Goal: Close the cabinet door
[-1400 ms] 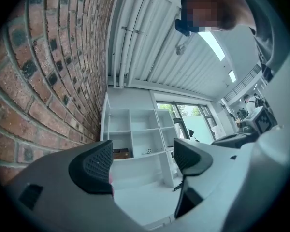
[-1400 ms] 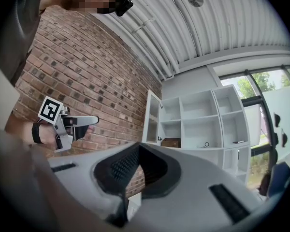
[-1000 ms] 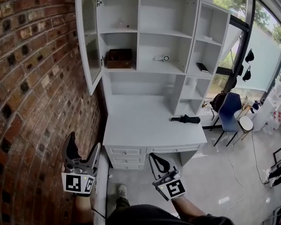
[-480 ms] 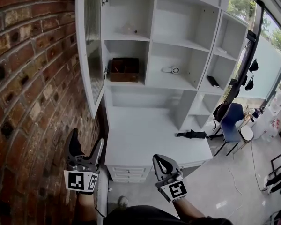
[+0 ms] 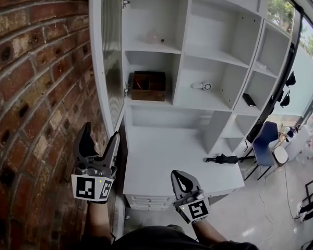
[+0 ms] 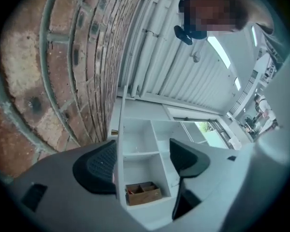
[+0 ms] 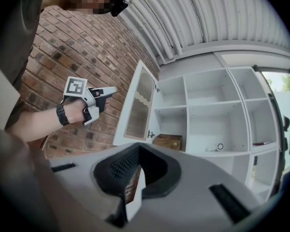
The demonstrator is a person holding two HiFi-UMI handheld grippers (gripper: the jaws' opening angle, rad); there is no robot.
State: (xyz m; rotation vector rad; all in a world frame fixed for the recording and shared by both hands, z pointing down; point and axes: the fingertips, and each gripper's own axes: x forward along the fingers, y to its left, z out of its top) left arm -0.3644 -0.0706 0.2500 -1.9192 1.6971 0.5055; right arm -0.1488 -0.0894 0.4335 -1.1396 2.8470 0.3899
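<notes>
Lining up on the open cabinet door
Left gripper jaws apart, empty, just been narrowing, near its lower edge; right gripper clenched, empty. Next, probably: swing it right.

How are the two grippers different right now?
The left gripper has its jaws wide apart, though they have just been closing a little, with the edge of the cabinet door showing between them, unpinched; the right gripper has its jaws together, empty. The left gripper is raised beside the door; the right gripper sits lower, by the desk. Both carry a marker cube.
</notes>
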